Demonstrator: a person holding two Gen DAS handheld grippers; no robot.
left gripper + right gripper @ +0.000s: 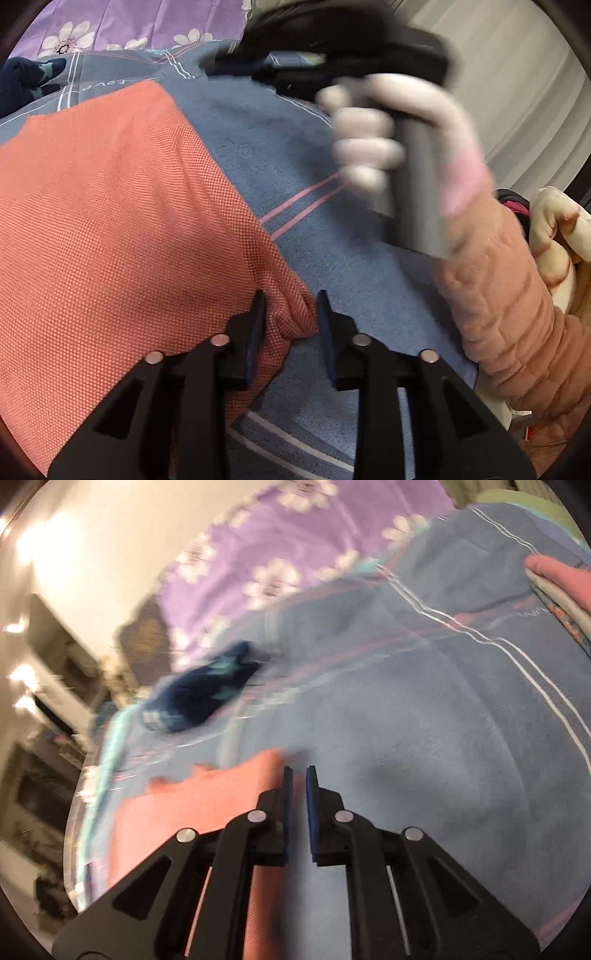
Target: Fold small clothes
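Straddling a bunched corner of the salmon cloth (110,206) with its pads apart, your left gripper (291,325) is not pinching it, while your right gripper (299,775) is nearly closed on nothing, just beside the cloth's far edge. The cloth lies flat on the blue bedspread (266,147), so you seem between folds. Next, clamp that corner and carry it across, or take the dark blue piece (199,694) lying toward the bed's far edge.
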